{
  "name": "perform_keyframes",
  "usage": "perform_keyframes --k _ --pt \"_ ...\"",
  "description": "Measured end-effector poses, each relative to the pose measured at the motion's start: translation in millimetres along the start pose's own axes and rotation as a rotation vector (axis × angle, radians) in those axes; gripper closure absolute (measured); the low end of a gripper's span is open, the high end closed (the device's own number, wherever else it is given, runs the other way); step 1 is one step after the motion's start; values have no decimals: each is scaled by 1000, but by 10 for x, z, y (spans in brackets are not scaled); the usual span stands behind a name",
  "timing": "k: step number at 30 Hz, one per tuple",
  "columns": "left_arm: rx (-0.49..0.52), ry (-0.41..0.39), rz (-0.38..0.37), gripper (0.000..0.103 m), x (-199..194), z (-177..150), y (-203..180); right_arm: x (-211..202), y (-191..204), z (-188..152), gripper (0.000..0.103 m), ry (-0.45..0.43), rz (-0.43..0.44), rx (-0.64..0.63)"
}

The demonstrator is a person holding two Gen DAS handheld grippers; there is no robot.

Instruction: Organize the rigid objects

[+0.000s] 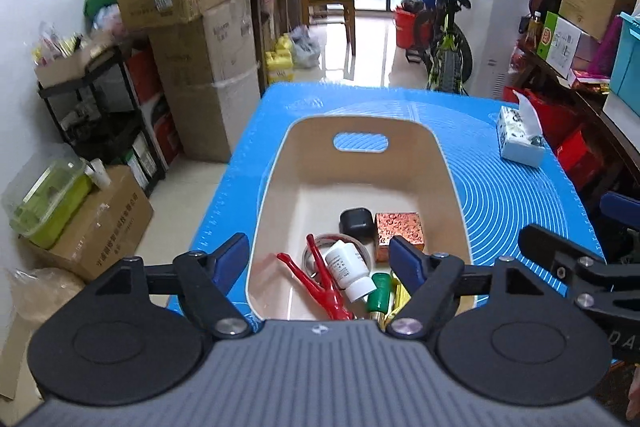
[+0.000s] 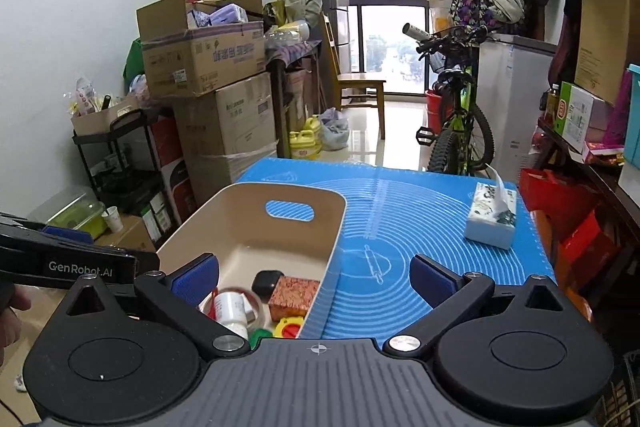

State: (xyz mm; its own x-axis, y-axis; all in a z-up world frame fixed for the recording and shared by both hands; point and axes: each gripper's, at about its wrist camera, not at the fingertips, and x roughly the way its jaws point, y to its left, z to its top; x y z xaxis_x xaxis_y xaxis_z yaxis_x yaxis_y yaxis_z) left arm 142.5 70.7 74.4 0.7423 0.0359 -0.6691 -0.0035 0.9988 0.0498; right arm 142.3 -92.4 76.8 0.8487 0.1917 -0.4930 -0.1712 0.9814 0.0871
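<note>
On the blue mat [image 1: 500,211], a cream bin [image 1: 276,195] with a handle slot in its far wall, holding the sorted pieces. Seen from the left wrist only: red pliers-like tool [image 1: 320,277] lying flat beside a white bottle [image 1: 347,269] and a green-capped tube [image 1: 378,293]; a black case [image 1: 356,223] and a copper patterned box [image 1: 398,233] further in. Seen from the right wrist only: a yellow and red toy piece [image 2: 289,327] near the bin's near right corner, and part of a hand [image 2: 12,319] at the left edge.

Left gripper [image 1: 318,263] spread open just above the bin's near end, nothing between the pads, the tool and bottle lying below and between them. Right gripper [image 2: 316,281] open wide, empty, straddling the bin's right wall, left pad over the contents, right pad over bare mat. Tissue box [image 2: 490,221] well apart at the mat's far right.

Readable: "GenRobot.AI" on the other gripper's side in the right view. Printing on the bottle label and cartons [image 2: 204,59] too blurred to read.
</note>
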Motion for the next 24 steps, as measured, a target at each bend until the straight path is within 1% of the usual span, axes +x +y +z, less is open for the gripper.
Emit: perform_keyframes --k 2,4,8,11,15,19,24 --pt "-20 -23 11 25 -138 -31 -31 -128 -12 -12 2 -5 -4 6" --pt "-32 -30 -2 24 -247 -52 -57 -273 -18 -24 2 -19 -13 8" --pt "-13 -46 -3 22 -458 -111 -139 -566 -32 -40 2 -47 -22 6" --pt "-4 -55 -19 21 -600 -196 -189 -777 -48 -68 2 -61 -29 5" --pt "9 -63 -23 21 -751 -304 -251 -1012 -52 -166 2 -59 -33 5" --pt "26 -104 -13 21 -921 -398 -299 -1237 -34 -297 2 -76 -49 1" --pt "-3 -143 -16 21 -1134 -502 -302 -1473 -37 -447 2 -85 -62 23"
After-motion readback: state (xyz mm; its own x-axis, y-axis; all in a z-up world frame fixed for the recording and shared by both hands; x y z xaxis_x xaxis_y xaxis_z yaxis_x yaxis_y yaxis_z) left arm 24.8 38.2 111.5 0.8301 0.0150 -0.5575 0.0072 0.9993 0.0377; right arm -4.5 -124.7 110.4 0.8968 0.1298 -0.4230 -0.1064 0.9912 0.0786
